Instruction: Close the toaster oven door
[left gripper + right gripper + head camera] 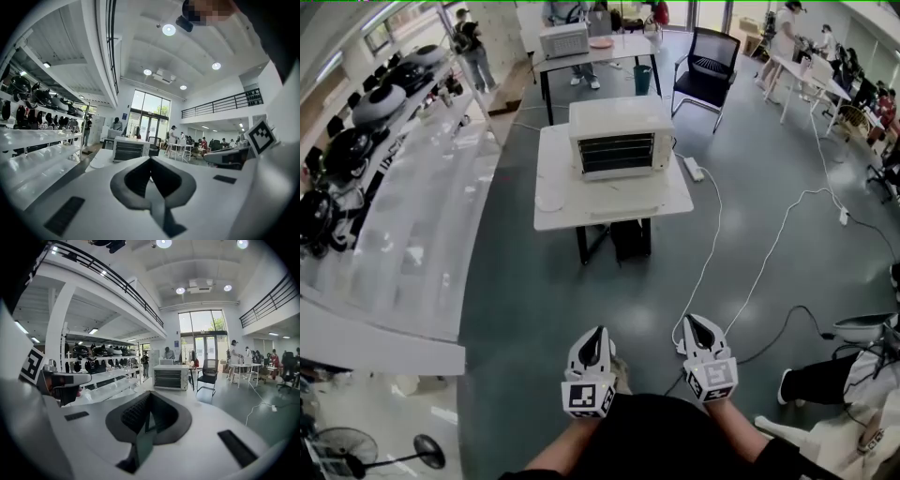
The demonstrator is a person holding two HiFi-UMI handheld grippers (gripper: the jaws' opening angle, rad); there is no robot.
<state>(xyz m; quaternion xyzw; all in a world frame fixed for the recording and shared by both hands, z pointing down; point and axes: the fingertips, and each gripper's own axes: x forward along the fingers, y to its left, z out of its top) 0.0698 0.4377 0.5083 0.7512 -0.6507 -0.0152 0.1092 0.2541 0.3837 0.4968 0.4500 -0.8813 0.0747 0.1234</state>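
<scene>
A cream toaster oven (621, 138) stands on a small white table (558, 211) several steps ahead of me. Its front shows the wire racks, and the door looks folded down in front of it. The same oven appears small and far off as the oven (129, 149) in the left gripper view and the oven (171, 378) in the right gripper view. My left gripper (598, 336) and right gripper (697, 323) are held side by side low in the head view, over the grey floor. The left gripper (150, 159) and right gripper (150, 393) both have their jaws together with nothing between them.
A white plate (549, 200) lies on the table left of the oven. A power strip (694, 169) and white cables run across the floor on the right. Long shelves (394, 234) with helmets line the left. A black chair (706, 61) and a second table (591, 47) stand behind.
</scene>
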